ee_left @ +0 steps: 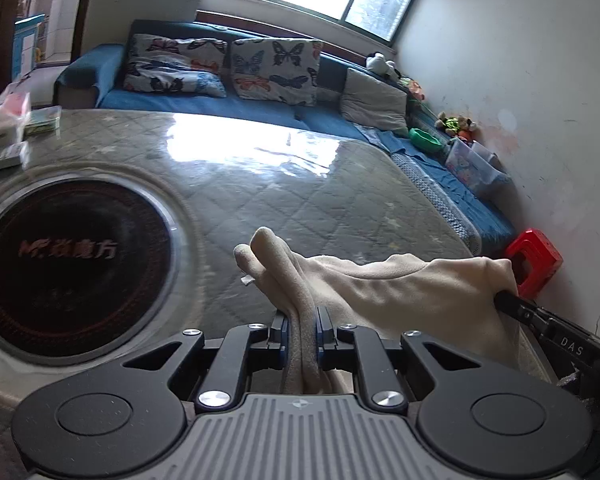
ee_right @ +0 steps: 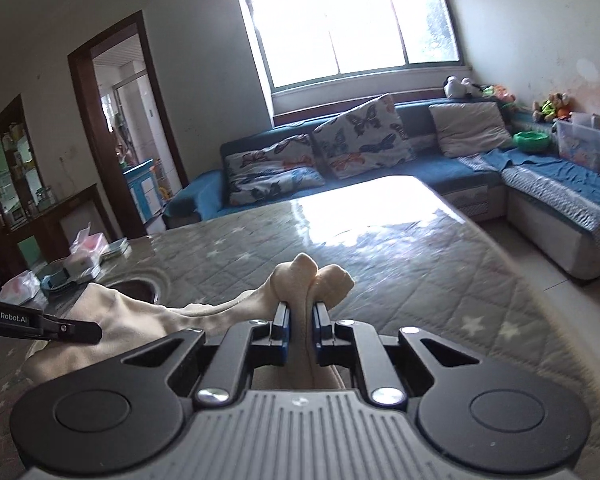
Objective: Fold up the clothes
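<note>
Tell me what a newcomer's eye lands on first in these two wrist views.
First comes the cream garment, stretched between the left gripper and the right gripper, a bunched edge pinched in the fingers of each. Beneath it spreads the grey quilted table cover with bright window glare, and a dark round heater plate set in the table to the left. Behind stands a blue sofa with butterfly cushions.

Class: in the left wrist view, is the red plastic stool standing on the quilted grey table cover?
No, the red plastic stool stands on the floor beside the white wall.
</note>
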`<state>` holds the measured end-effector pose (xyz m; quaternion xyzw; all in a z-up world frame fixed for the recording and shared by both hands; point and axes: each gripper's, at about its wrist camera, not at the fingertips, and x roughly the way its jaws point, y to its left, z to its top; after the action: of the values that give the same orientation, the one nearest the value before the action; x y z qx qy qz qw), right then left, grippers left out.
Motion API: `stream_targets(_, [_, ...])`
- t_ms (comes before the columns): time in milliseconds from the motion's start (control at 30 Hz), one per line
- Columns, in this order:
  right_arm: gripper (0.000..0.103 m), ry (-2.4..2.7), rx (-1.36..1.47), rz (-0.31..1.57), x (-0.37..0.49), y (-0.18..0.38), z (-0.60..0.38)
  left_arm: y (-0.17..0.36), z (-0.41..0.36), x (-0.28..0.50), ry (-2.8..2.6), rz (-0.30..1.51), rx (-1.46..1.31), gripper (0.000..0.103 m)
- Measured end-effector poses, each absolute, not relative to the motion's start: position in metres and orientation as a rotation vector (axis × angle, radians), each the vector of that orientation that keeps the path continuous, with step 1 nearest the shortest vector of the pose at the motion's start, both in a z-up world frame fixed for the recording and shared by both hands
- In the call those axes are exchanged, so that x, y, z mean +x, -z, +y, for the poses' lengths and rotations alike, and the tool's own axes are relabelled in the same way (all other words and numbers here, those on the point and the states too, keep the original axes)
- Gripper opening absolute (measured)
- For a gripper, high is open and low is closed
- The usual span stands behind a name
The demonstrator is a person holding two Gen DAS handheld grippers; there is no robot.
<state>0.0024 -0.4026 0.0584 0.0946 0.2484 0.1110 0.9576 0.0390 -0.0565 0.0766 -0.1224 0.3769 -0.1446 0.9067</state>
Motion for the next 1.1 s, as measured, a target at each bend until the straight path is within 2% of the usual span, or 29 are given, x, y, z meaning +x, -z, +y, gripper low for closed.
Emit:
stream_targets(467, [0.010, -0.091, 0.164, 0.452, 0.008, -0.080, -0.458, -0.076, -0.134, 0.066, 0.372, 0.788, -0.177, 0.014])
stream_targets(1100, [0.010, 0.000, 0.163, 0.481, 0.013, -0.061, -0.485, -0.061, -0.188, 0.077, 0.411, 0.810, -0.085, 0.014])
